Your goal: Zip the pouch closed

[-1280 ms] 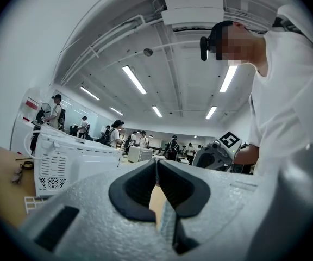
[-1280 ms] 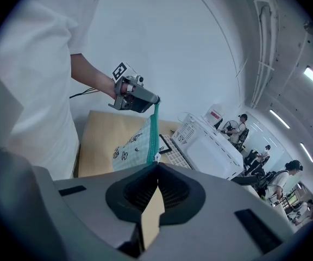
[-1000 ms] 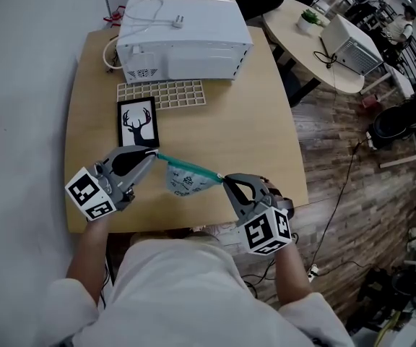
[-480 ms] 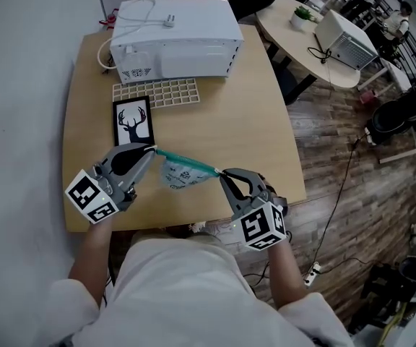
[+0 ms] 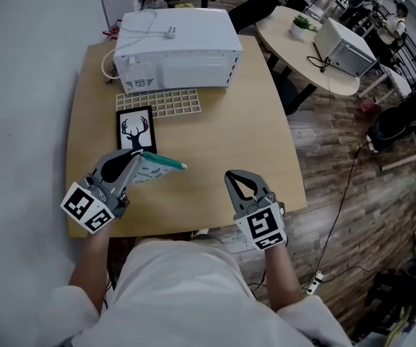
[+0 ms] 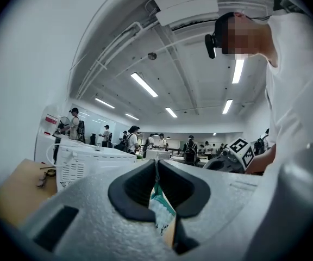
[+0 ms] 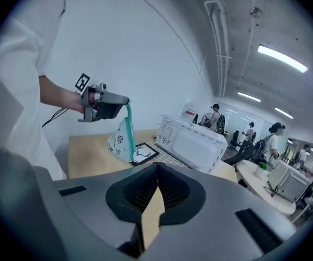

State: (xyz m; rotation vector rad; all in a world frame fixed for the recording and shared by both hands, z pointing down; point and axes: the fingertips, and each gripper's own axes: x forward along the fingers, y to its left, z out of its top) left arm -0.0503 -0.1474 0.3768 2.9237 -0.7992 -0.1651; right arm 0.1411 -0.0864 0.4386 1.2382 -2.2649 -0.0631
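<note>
The pouch (image 5: 155, 169) is white with a dark print and a teal zipper along its top. In the head view my left gripper (image 5: 137, 159) is shut on one end of it above the table's left front. Through the left gripper view the pouch (image 6: 160, 210) sits pinched between the closed jaws of the left gripper (image 6: 156, 170). My right gripper (image 5: 235, 175) is shut and empty near the front edge, apart from the pouch. From the right gripper view (image 7: 157, 172) the pouch (image 7: 120, 140) dangles from the left gripper (image 7: 125, 100) with its zipper edge running downward.
A white microwave oven (image 5: 175, 45) stands at the back of the wooden table (image 5: 222, 136). In front of it lie a beige grid tray (image 5: 163, 103) and a black-framed deer picture (image 5: 136, 130). A round table (image 5: 302, 45) with equipment stands to the right.
The right gripper has let go of the pouch's right end and drawn back. The pouch now hangs from the left gripper alone, nearer to it.
</note>
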